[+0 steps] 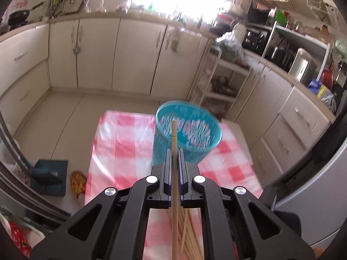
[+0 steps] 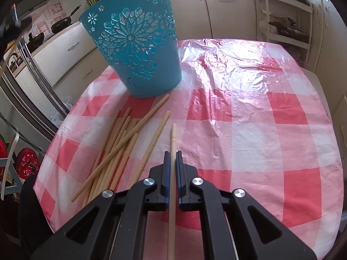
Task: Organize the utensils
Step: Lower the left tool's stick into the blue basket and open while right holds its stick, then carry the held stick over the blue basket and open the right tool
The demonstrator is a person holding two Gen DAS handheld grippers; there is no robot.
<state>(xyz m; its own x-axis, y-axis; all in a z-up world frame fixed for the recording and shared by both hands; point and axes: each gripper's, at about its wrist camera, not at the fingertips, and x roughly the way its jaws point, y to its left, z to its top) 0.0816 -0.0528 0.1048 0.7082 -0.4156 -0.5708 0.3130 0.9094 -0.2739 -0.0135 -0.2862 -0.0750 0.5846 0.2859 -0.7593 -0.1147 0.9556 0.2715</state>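
A teal cut-out basket (image 2: 138, 41) stands at the far left of the red-checked table (image 2: 249, 119). Several wooden chopsticks (image 2: 117, 147) lie in a loose pile in front of it. My right gripper (image 2: 173, 153) is shut on one chopstick (image 2: 173, 134), whose tip juts past the fingers low over the cloth. In the left wrist view my left gripper (image 1: 175, 151) is shut on another chopstick (image 1: 174, 134), held high above the table with its tip pointing at the basket's (image 1: 188, 130) open mouth. More chopsticks (image 1: 186, 231) show below, between the gripper's arms.
Kitchen cabinets (image 1: 97, 52) and a countertop run around the room. A white shelf cart (image 1: 219, 80) stands beyond the table. A dustpan (image 1: 51, 173) and a slipper (image 1: 78, 182) lie on the floor at the left. A refrigerator (image 2: 28, 86) stands to the left of the table.
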